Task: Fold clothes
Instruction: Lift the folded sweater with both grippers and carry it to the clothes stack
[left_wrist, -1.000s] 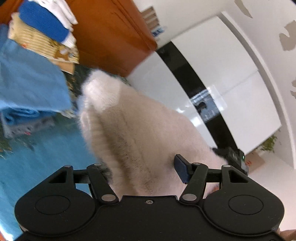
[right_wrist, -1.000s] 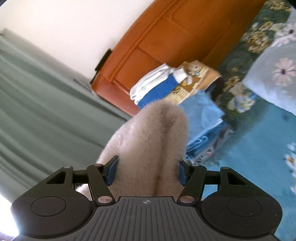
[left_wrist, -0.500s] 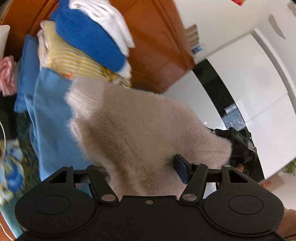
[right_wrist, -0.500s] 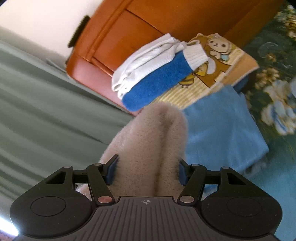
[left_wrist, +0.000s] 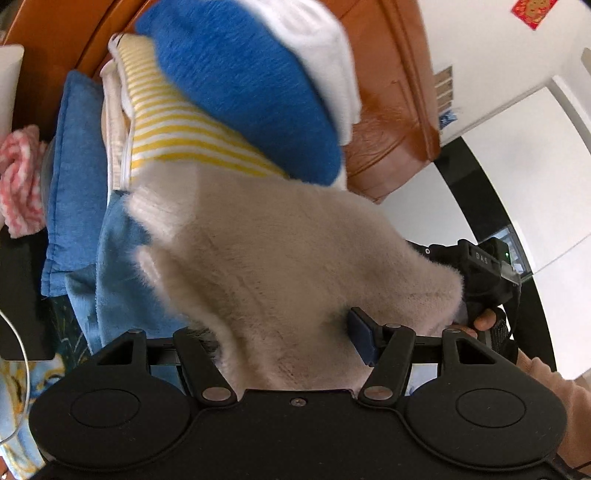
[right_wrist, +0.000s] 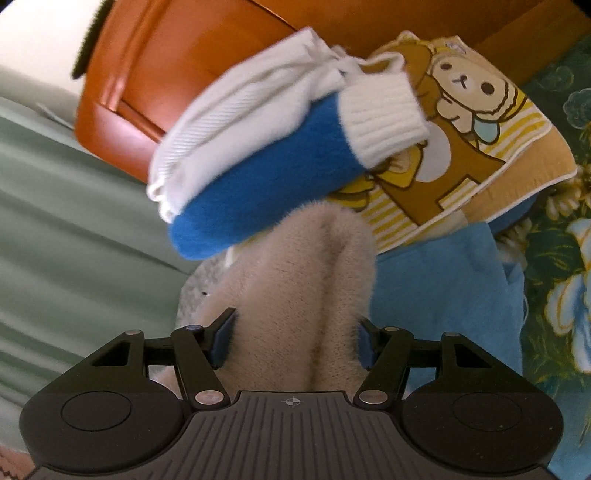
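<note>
A folded fluffy beige sweater (left_wrist: 288, 266) is held by both grippers. My left gripper (left_wrist: 284, 347) is shut on its near edge; the fabric hides the left finger. My right gripper (right_wrist: 293, 343) is shut on its other end (right_wrist: 310, 280), which bulges between the blue pads. The sweater hangs close in front of a stack of folded clothes: a blue and white sweater (left_wrist: 251, 85) on top, a yellow striped bear-print piece (right_wrist: 454, 147) under it, and light blue cloth (right_wrist: 439, 280) at the bottom. The right gripper's body (left_wrist: 487, 273) shows in the left wrist view.
An orange wooden headboard (right_wrist: 177, 44) stands behind the stack. A floral bedcover (right_wrist: 557, 258) lies to the right. Green curtain (right_wrist: 55, 221) hangs at the left. A pink and white cloth (left_wrist: 18, 177) and a dark device with a white cable (left_wrist: 18, 295) lie at the left.
Both grippers have carried the beige sweater forward to the stack of folded clothes, which now looms much larger. Both grips are unchanged.
</note>
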